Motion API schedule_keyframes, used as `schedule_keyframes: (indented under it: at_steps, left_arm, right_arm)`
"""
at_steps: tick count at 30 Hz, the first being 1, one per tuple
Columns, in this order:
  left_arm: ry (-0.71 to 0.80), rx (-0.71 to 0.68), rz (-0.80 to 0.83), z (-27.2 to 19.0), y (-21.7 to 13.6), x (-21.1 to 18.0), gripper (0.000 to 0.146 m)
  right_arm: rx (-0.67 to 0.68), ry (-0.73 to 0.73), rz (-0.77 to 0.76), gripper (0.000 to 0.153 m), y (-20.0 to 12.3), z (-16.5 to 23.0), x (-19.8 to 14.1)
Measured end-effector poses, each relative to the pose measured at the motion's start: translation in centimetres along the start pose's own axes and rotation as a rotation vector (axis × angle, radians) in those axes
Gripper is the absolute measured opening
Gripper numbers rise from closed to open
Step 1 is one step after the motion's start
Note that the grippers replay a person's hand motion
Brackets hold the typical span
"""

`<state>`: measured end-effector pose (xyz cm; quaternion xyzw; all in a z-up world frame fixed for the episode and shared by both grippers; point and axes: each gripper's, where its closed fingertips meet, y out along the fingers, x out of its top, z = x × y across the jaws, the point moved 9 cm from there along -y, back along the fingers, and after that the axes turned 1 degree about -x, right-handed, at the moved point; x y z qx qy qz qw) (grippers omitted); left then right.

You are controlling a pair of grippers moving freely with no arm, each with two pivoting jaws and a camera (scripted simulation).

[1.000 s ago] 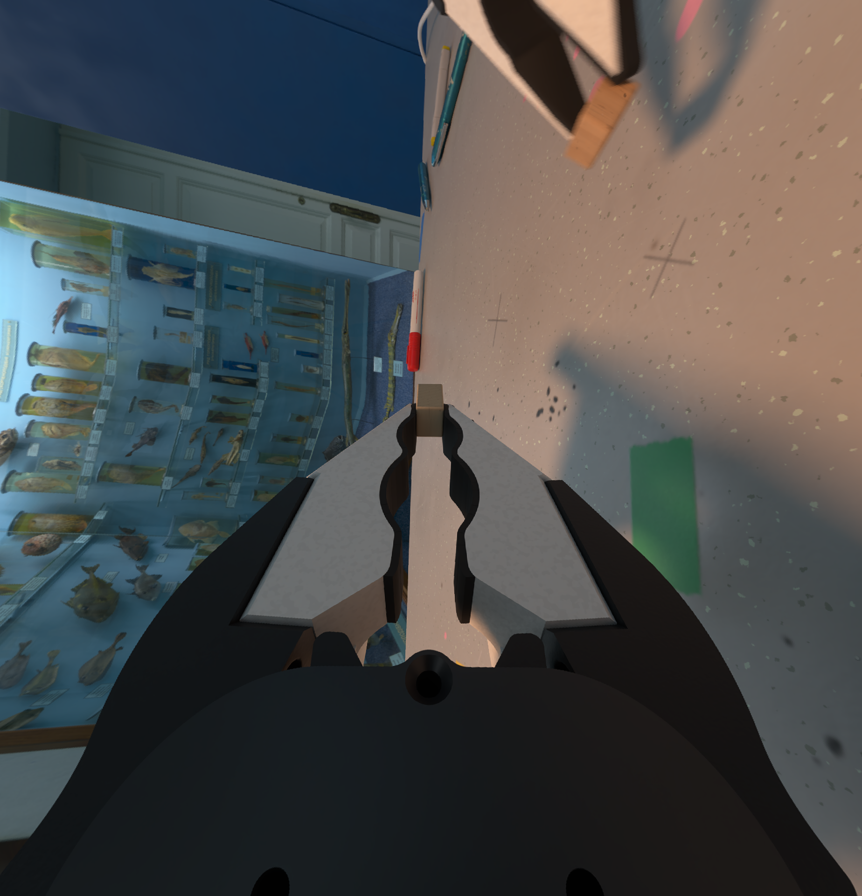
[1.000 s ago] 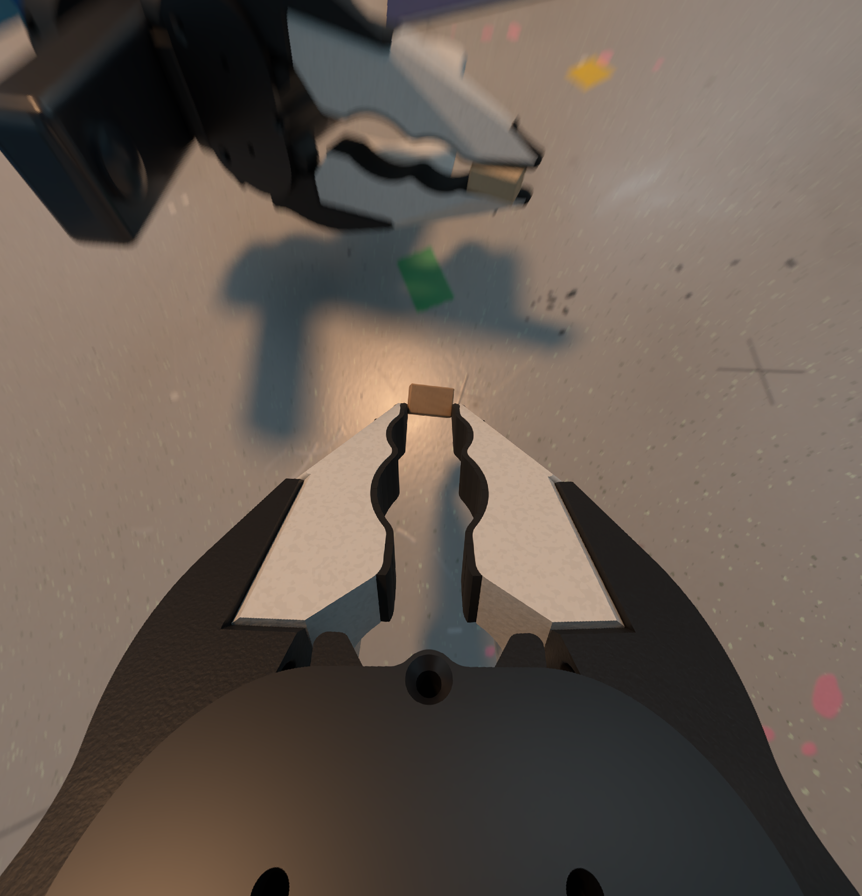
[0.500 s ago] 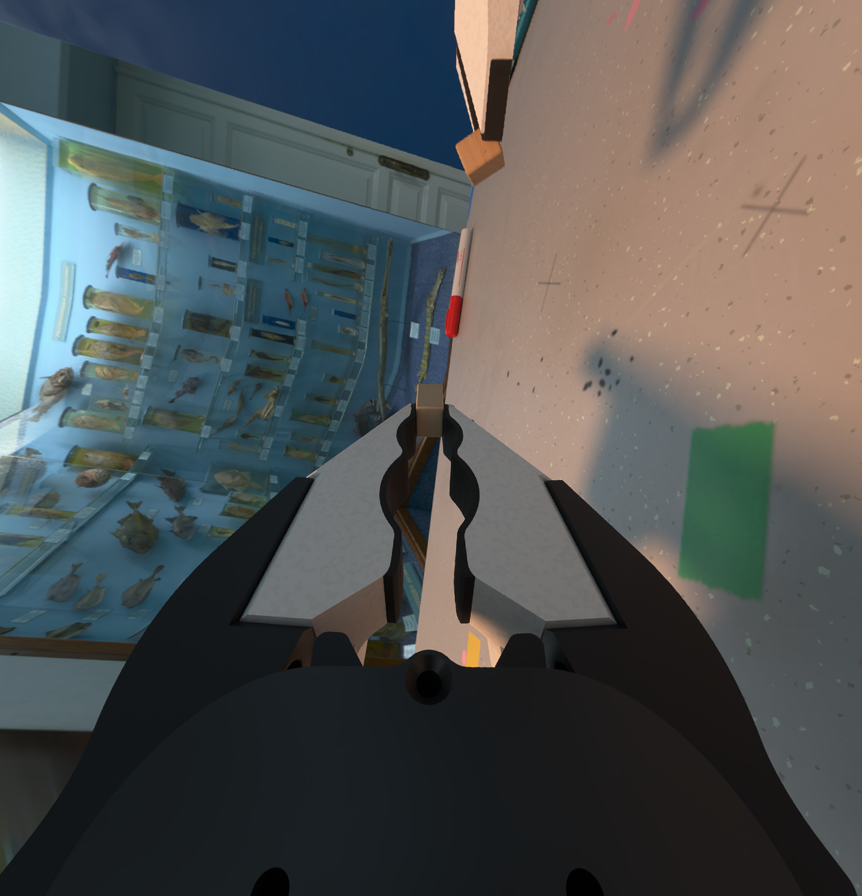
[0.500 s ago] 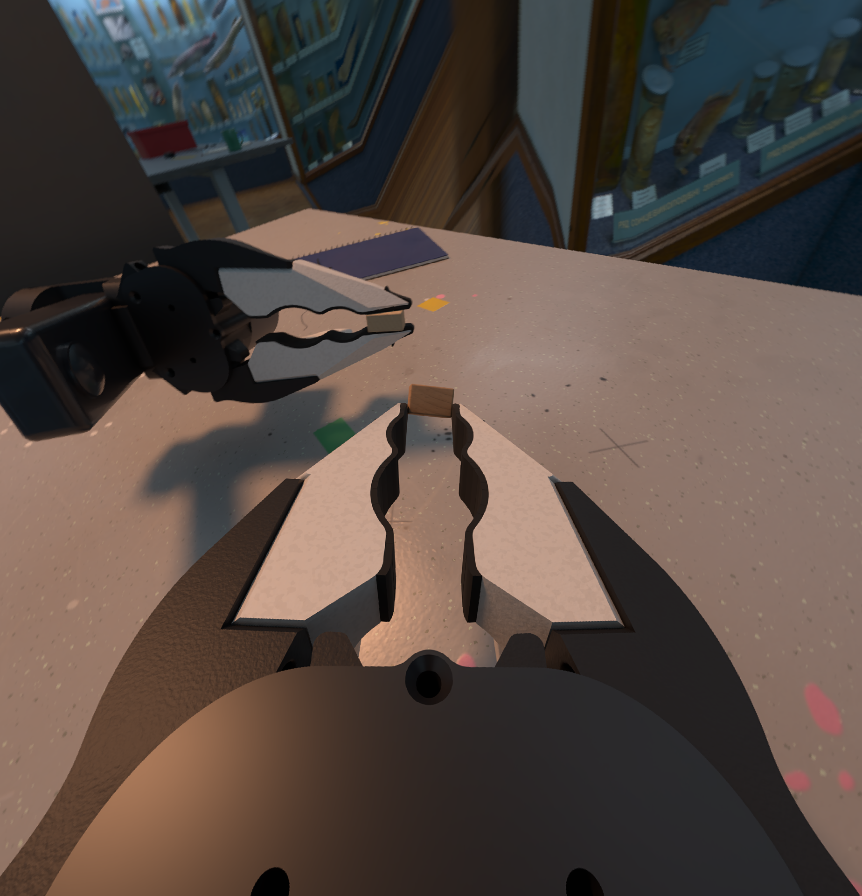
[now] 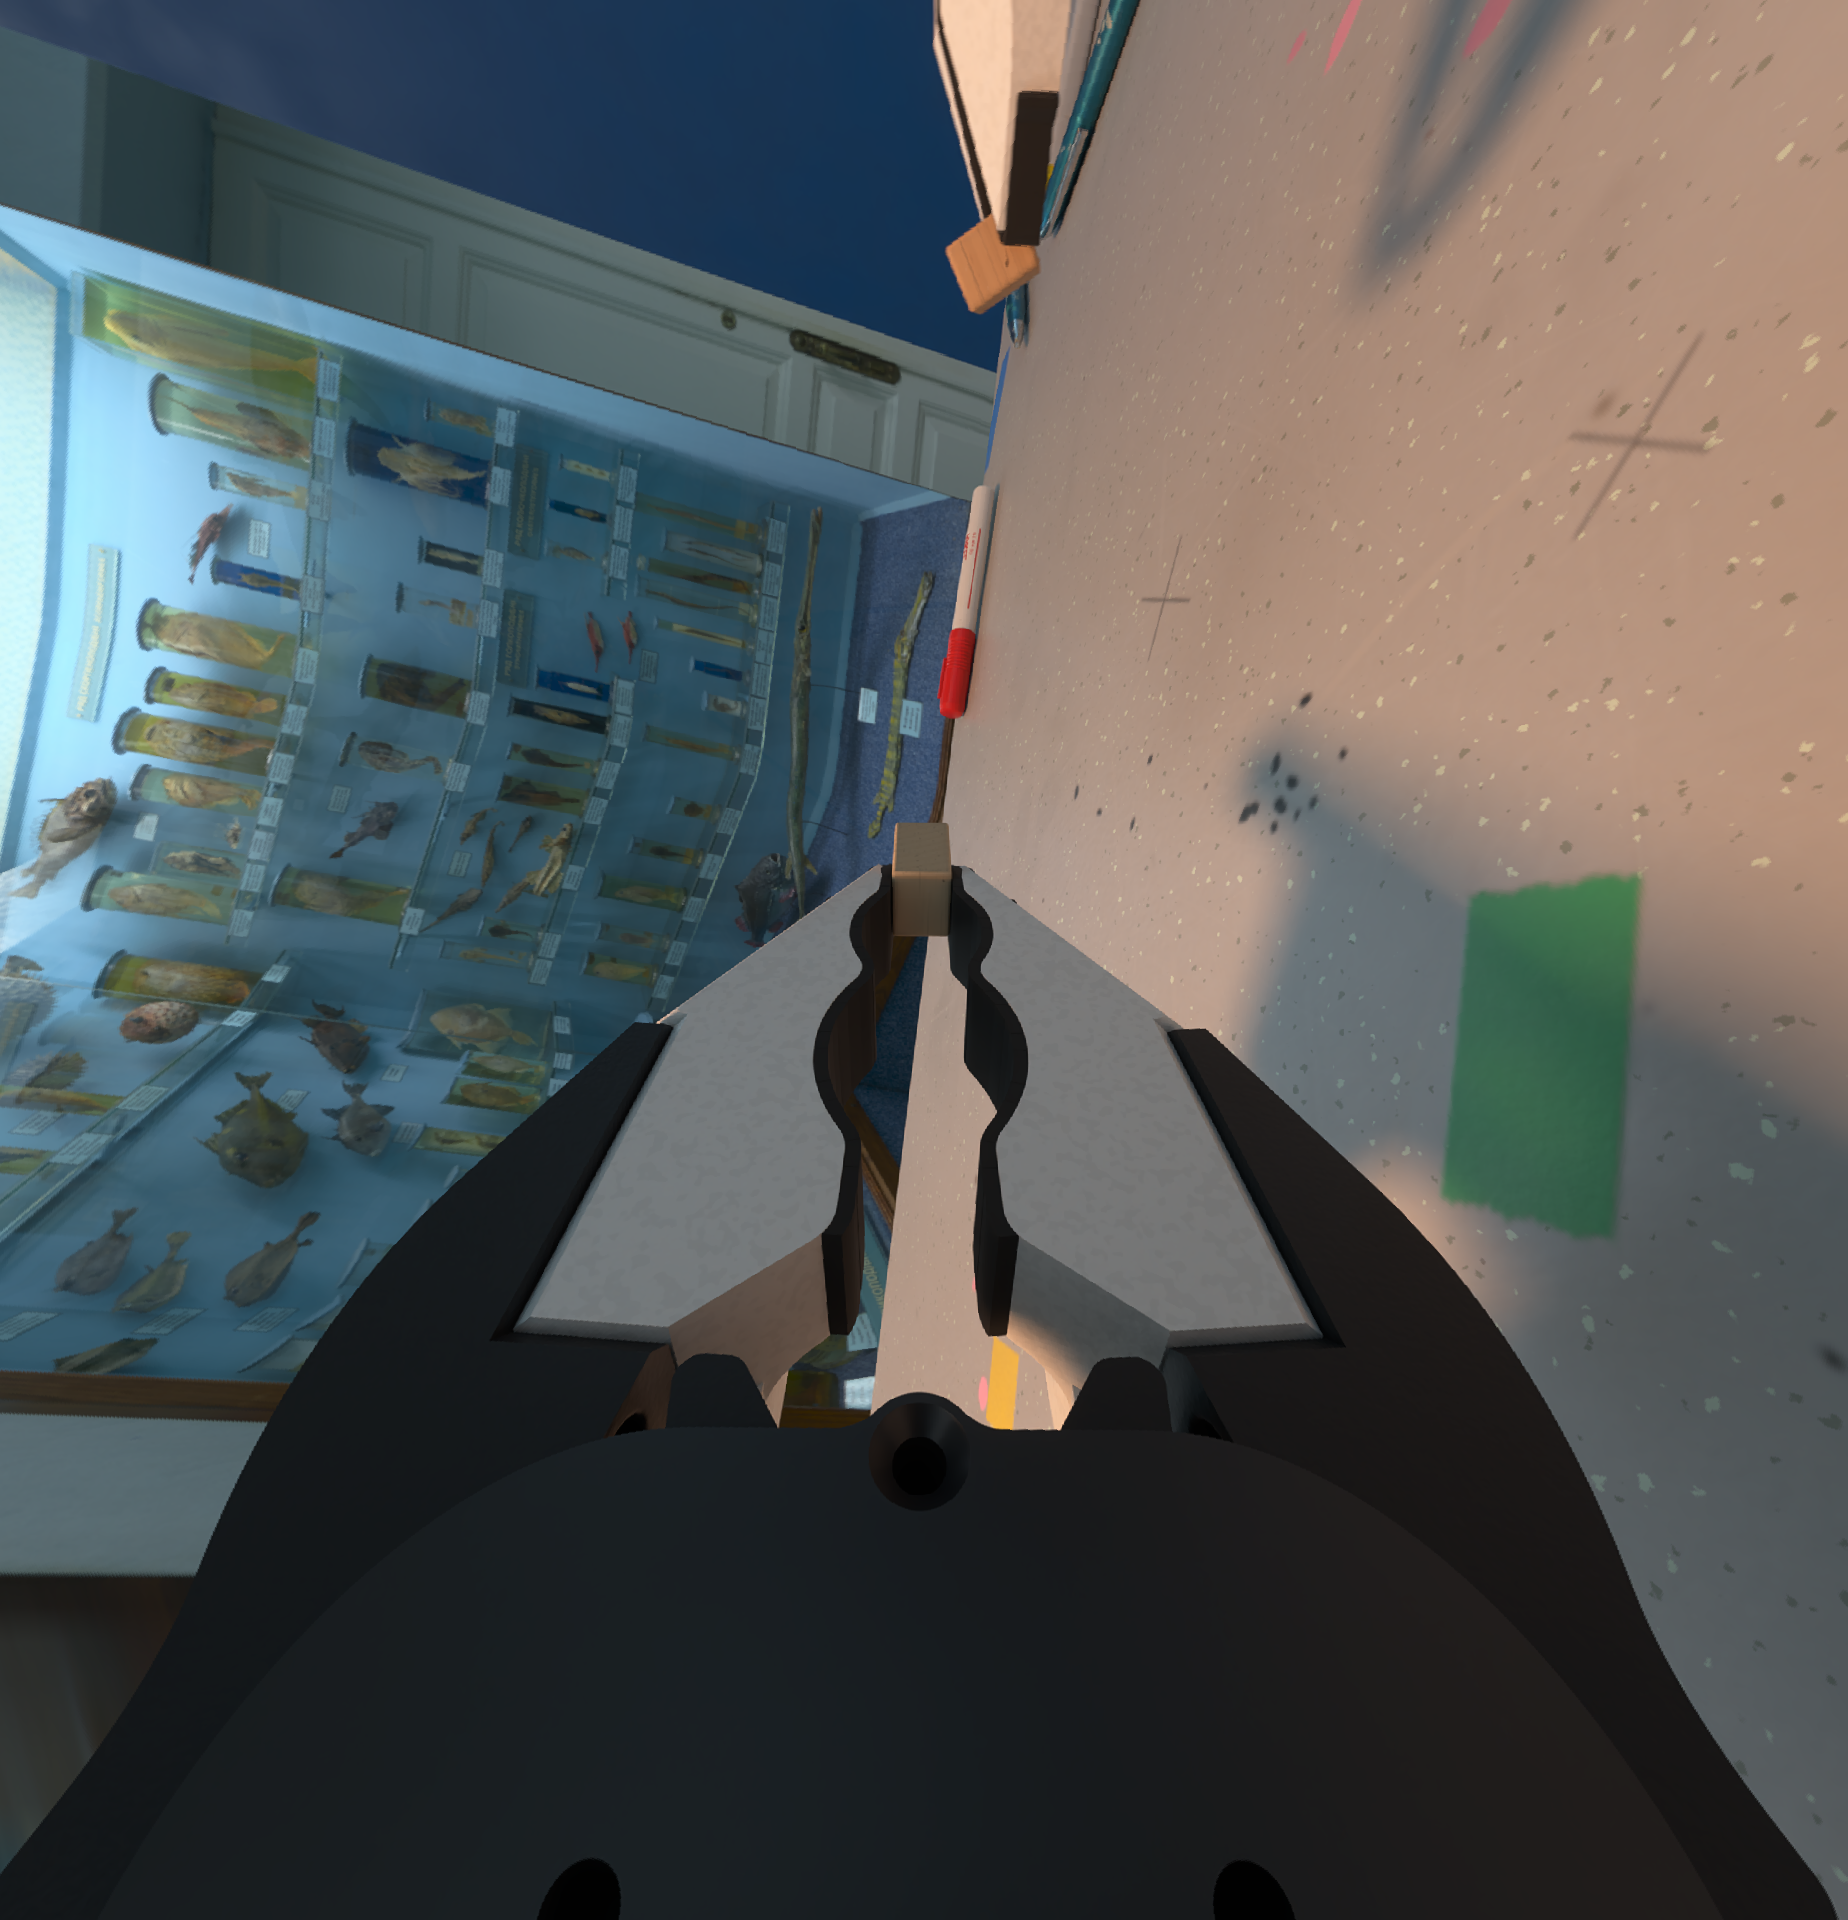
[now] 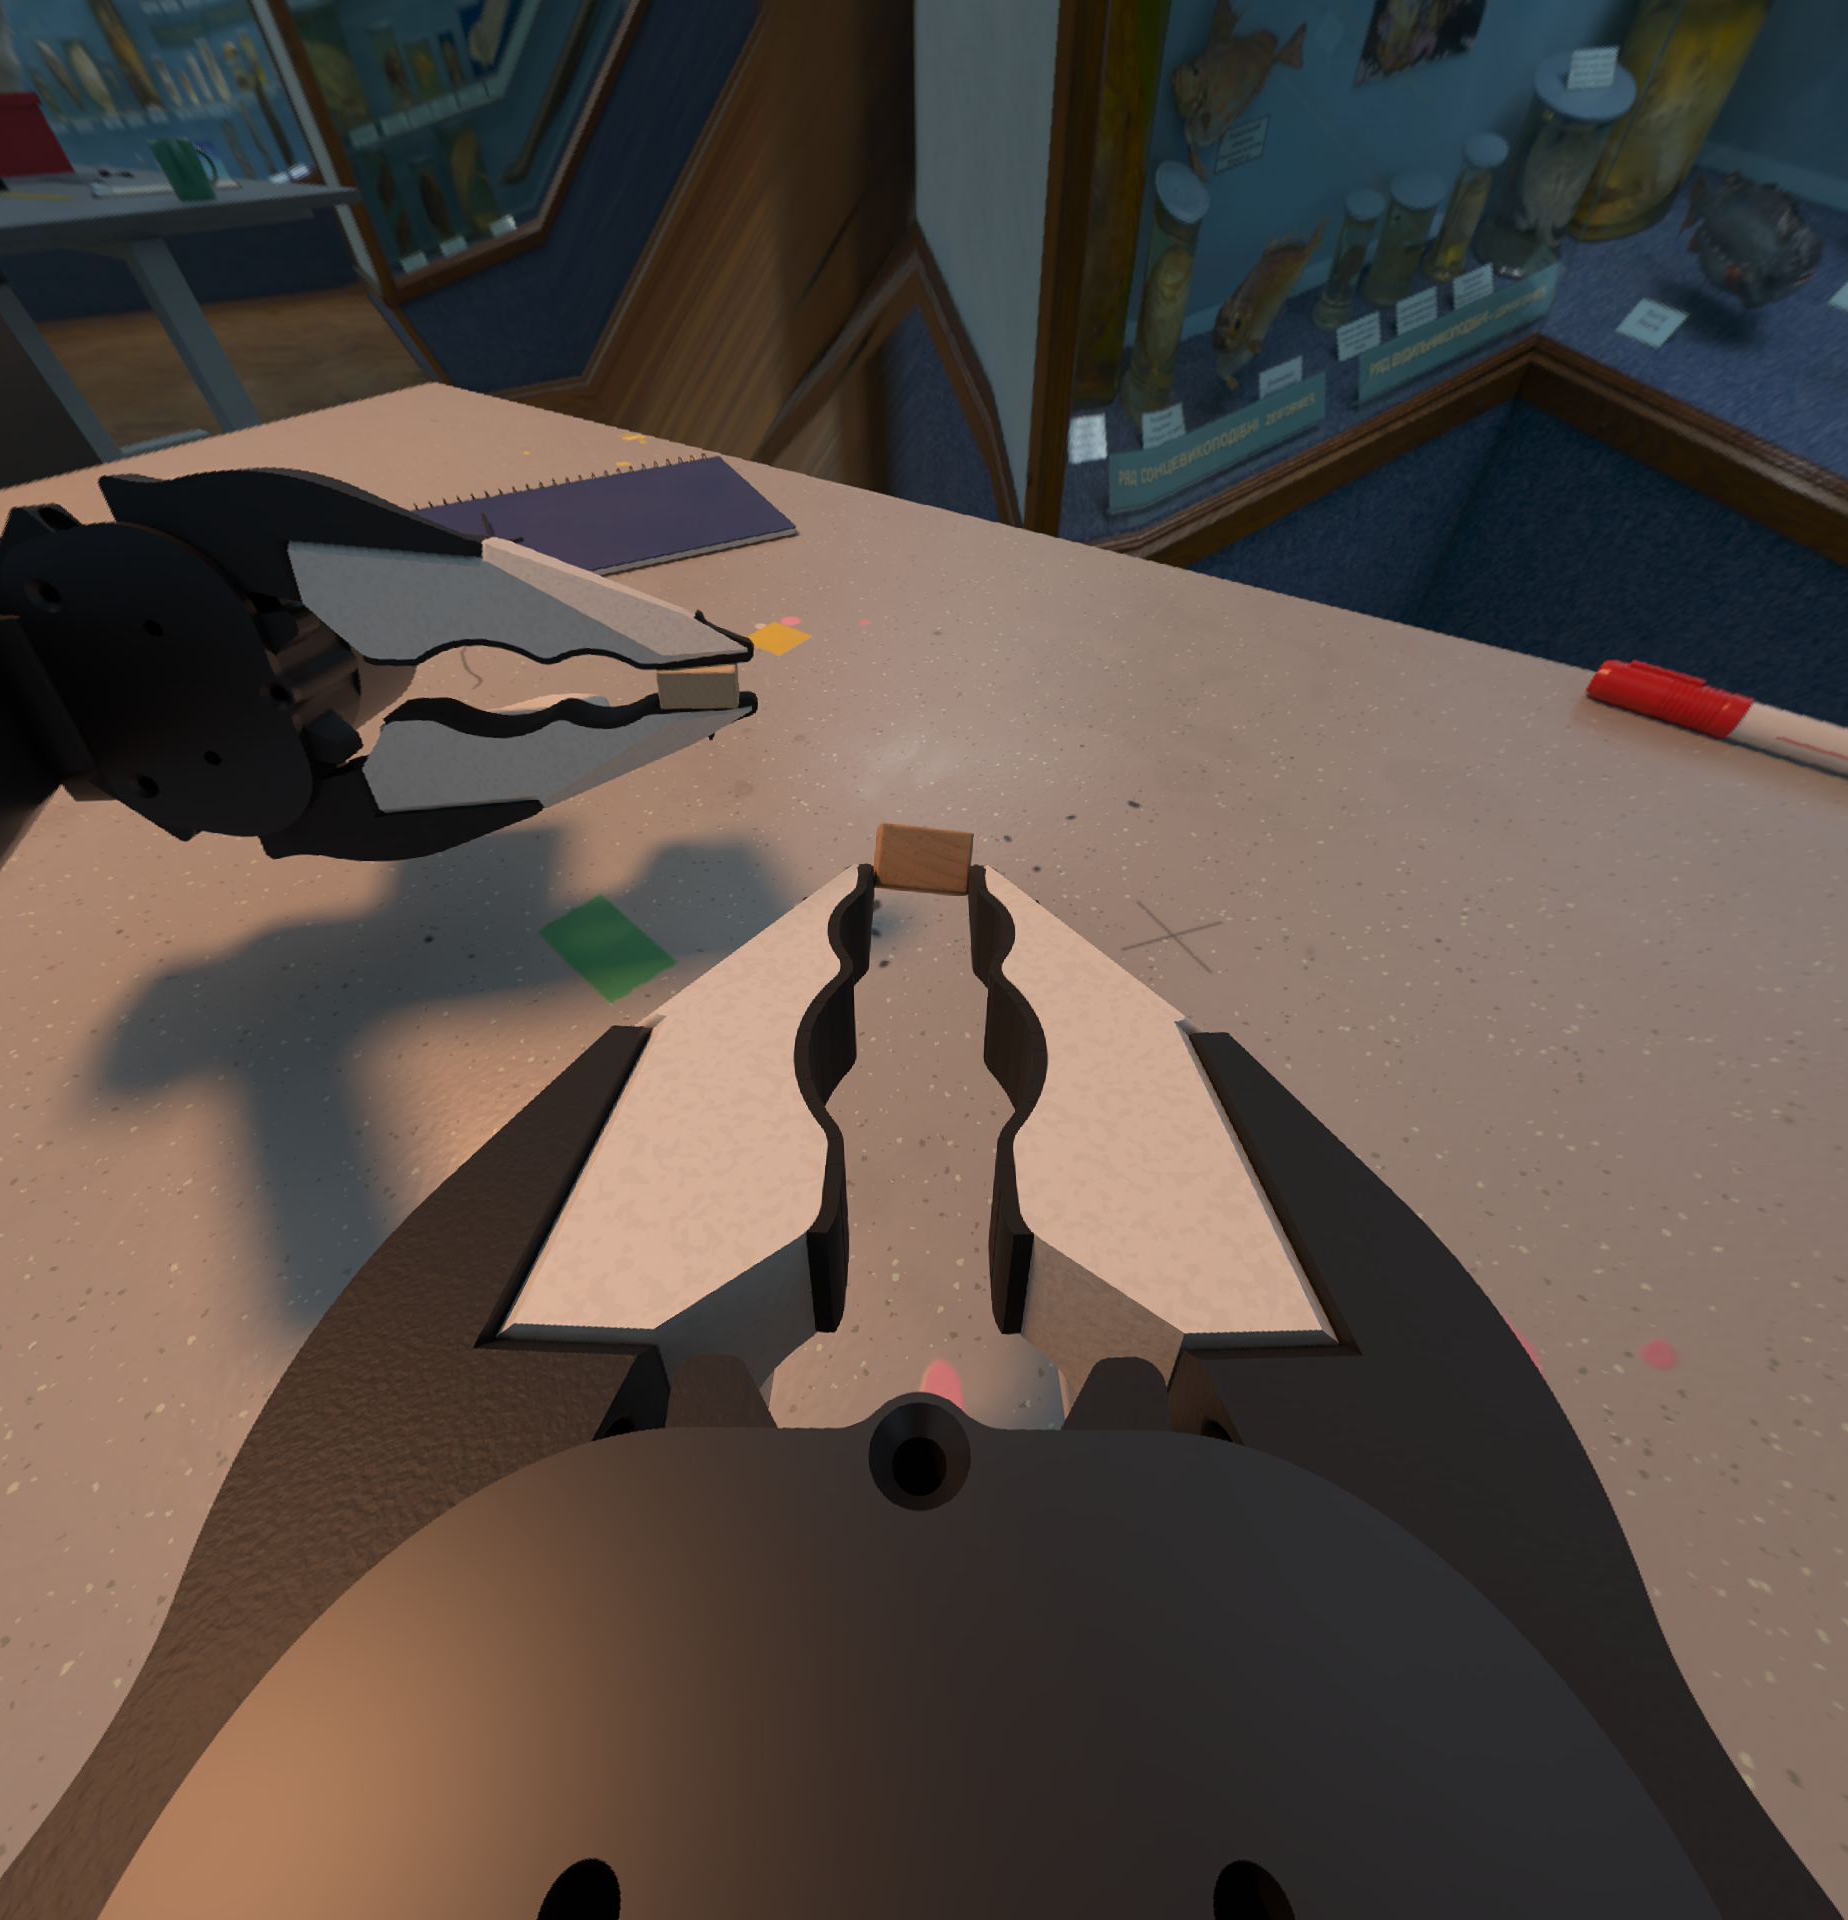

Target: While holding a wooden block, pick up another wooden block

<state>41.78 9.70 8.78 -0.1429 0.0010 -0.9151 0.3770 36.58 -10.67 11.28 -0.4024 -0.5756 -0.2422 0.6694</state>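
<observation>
Pinched at the very tips of the left gripper (image 6: pixel 738 686), 1 pale wooden block (image 6: pixel 698 687) is held up off the table (image 6: pixel 1419 987). A 2nd, browner block (image 6: pixel 924 858) is squeezed between the right gripper (image 6: pixel 922 878) tips — also lifted, so both are kept safe.

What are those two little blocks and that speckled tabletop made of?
Darker block, in the right tool: seemingly unfinished wood, matte tan, faint grain. Paler block, in the left tool: likely wood, grain unclear. Tabletop: beige with flecks, perhaps laminate or composite stone.
</observation>
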Motion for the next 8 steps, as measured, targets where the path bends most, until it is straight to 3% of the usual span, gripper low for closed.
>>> schedule_keyframes:
  at_steps: [8]
  left_arm:
    - [0.097,0.033,-0.011,-0.2,-0.4,0.9,0.009]
  right_arm:
    - [-0.049,-0.079,0.026,0.018,-0.5,1.1,1.5]
